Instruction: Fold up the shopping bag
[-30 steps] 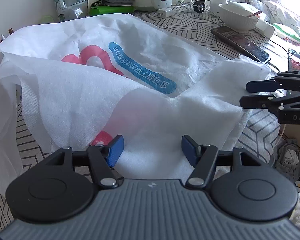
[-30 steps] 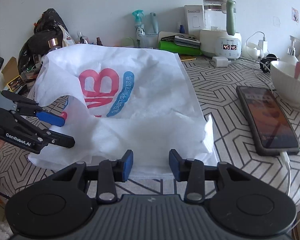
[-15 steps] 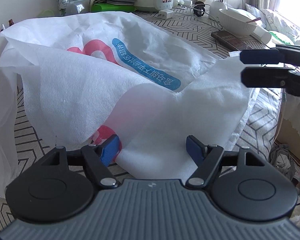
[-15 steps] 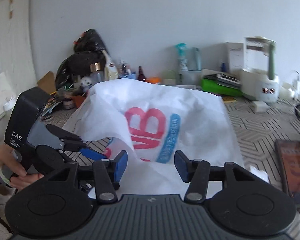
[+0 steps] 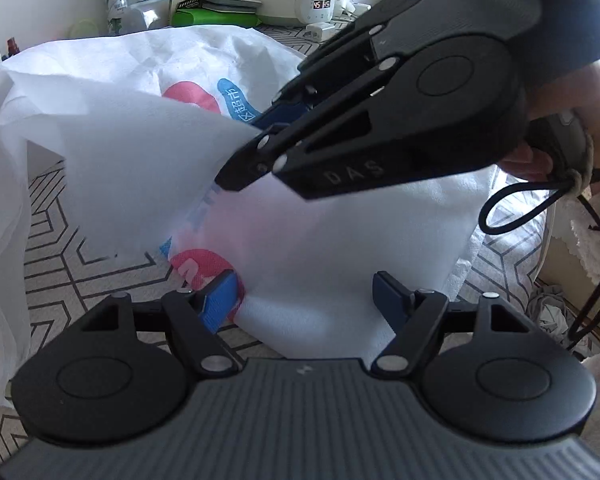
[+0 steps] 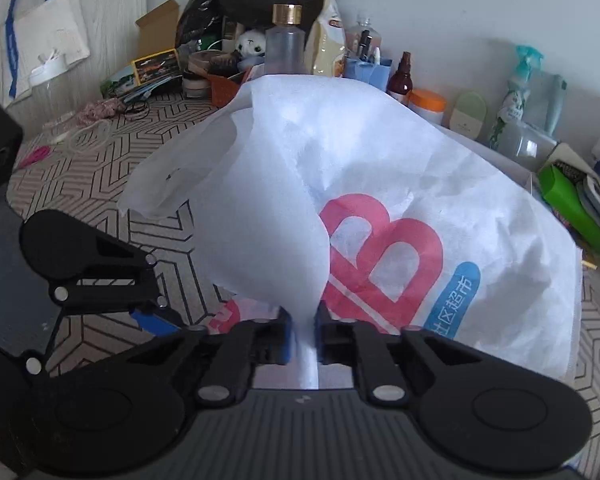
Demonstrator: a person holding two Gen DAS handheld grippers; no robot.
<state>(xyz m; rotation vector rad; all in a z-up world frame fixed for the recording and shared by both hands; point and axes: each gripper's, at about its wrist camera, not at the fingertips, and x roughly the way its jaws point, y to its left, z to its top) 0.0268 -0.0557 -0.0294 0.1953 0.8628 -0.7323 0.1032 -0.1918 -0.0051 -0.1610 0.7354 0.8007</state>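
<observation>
My right gripper point(image 6: 302, 334) has just closed, pinching a raised fold of the white shopping bag point(image 6: 400, 200) above the patterned table point(image 6: 112, 184). My left gripper point(image 5: 304, 296) stands wide apart, gripping nothing, over the bag's near edge.

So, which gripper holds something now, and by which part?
The right gripper pinches a lifted edge of the white shopping bag; the left gripper holds nothing.

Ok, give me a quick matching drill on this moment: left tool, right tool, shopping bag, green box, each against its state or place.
Things:
1. left tool
2. right tool
3. shopping bag
4. green box

States:
A. at the table's back, by the wall
B. shut on a pinch of white fabric
C. open, fabric between its fingers
D. partly lifted off the table

Pairs: 1-C, 2-B, 3-D, 4-A
</observation>
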